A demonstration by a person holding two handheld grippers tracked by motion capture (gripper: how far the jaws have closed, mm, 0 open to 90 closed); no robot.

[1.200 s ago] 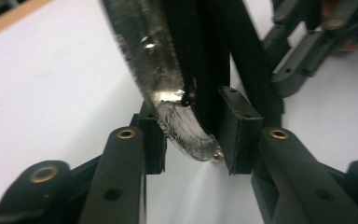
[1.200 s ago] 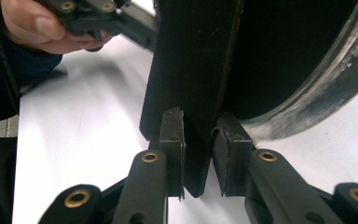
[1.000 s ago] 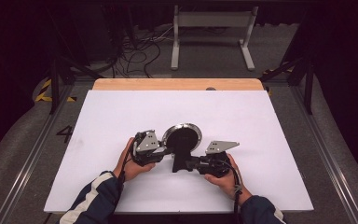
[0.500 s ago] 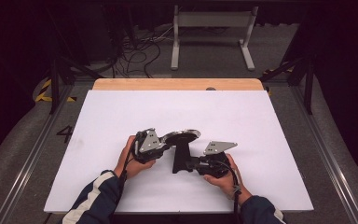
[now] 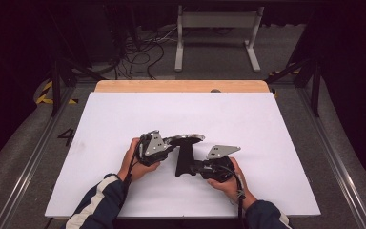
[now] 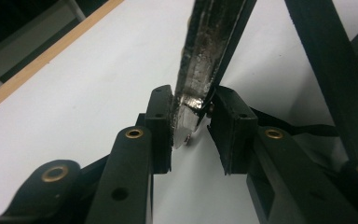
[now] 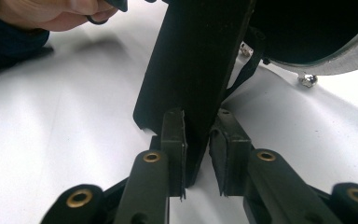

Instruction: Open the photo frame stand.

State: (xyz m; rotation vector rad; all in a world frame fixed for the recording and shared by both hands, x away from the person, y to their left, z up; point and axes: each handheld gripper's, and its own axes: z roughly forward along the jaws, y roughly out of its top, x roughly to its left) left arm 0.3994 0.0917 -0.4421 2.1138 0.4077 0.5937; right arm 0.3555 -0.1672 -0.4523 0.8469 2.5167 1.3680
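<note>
Near the front of the white table (image 5: pixel 267 119): left gripper (image 6: pixel 193 128) clamped on the round mirror's (image 5: pixel 186 139) silvery rim; right gripper (image 7: pixel 196 149) pinching its black stand (image 7: pixel 191 70), mirror tilted nearly flat between them.
</note>
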